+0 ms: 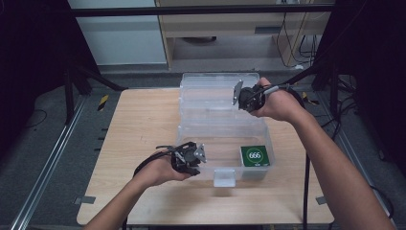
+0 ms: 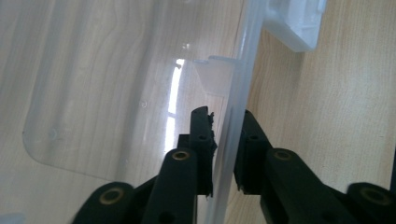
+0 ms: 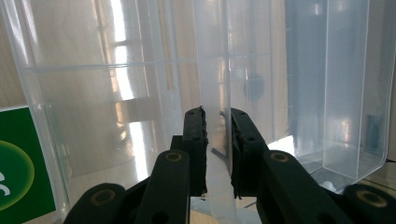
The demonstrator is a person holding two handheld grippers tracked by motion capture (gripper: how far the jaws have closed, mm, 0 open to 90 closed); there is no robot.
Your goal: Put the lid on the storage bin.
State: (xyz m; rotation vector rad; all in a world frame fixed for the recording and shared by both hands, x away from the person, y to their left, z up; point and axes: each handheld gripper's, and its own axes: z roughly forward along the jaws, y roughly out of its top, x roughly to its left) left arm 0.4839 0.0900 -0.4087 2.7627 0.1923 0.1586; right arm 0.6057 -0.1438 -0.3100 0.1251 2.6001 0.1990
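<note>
Pale wood-grain bench [image 1: 143, 124] carries a clear, glossy plastic box [image 1: 191, 139] with its hinged lid [image 1: 210, 88] up. Left hand-held gripper [image 2: 225, 140] pinches the box's thin front wall near the white latch [image 1: 224, 177]; right hand-held gripper [image 3: 217, 140] pinches the lid's edge. Inside the box, right of the latch, lies a green square pack [image 1: 254, 155].

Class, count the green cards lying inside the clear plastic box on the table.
1. The green card lies flat on the floor of the box, in its near right corner; its edge also shows in the right gripper view. Nothing else lies in the box.
</note>
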